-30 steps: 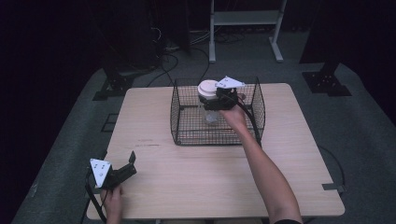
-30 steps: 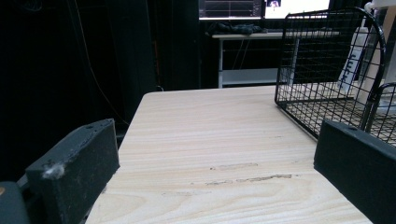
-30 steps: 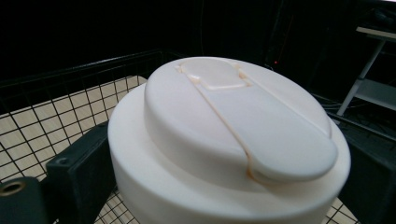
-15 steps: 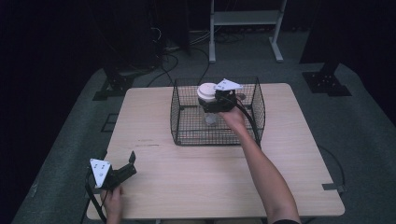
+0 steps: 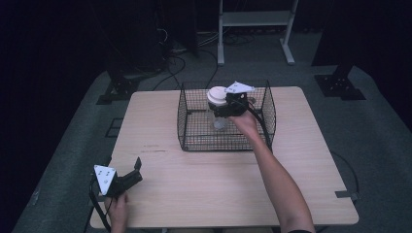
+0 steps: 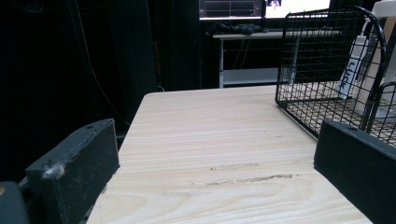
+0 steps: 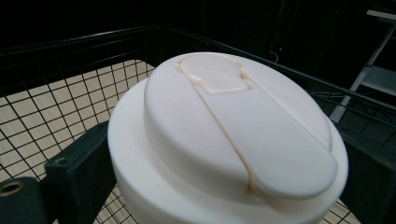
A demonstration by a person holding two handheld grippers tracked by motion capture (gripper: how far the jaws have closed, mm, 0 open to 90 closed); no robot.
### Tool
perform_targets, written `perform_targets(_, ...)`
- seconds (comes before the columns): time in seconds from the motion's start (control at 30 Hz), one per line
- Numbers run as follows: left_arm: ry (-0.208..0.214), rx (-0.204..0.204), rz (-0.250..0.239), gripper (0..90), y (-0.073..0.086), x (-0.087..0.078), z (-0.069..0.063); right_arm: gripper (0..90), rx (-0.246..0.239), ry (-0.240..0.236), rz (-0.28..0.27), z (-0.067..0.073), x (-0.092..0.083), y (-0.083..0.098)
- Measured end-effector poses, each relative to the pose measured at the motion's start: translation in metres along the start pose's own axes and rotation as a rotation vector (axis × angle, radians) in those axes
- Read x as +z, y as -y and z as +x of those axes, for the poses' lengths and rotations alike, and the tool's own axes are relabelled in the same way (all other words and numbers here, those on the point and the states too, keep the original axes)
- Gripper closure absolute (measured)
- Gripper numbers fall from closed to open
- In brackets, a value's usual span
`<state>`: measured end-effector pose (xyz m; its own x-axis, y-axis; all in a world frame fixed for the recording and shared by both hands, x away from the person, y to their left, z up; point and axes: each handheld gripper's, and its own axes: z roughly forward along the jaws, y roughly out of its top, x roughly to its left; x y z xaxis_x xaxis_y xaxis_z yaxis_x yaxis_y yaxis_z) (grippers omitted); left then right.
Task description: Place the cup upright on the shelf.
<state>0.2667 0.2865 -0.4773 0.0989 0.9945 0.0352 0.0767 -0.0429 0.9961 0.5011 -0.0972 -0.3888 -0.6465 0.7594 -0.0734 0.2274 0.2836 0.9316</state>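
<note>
High view puts the right tool inside the black wire basket, which stands on the wooden surface toward twelve o'clock. Its jaws are clamped on the white lid of a clear jar, held in the basket's far half; whether the jar's base rests on the basket floor cannot be told. Right gripper view shows the white flip-top lid up close, a black jaw pressed against each side. At about seven o'clock, the left tool rests on the surface, jaws spread wide, holding nothing, well apart from the basket.
</note>
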Motion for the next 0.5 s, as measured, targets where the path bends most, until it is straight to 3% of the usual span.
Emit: perform_targets(0.5, 0.001, 0.0, 0.0, 0.0, -0.0001, -0.0003, 0.0001, 2.1, -0.01, 0.007, -0.012, -0.0005, -0.0026, -0.0035)
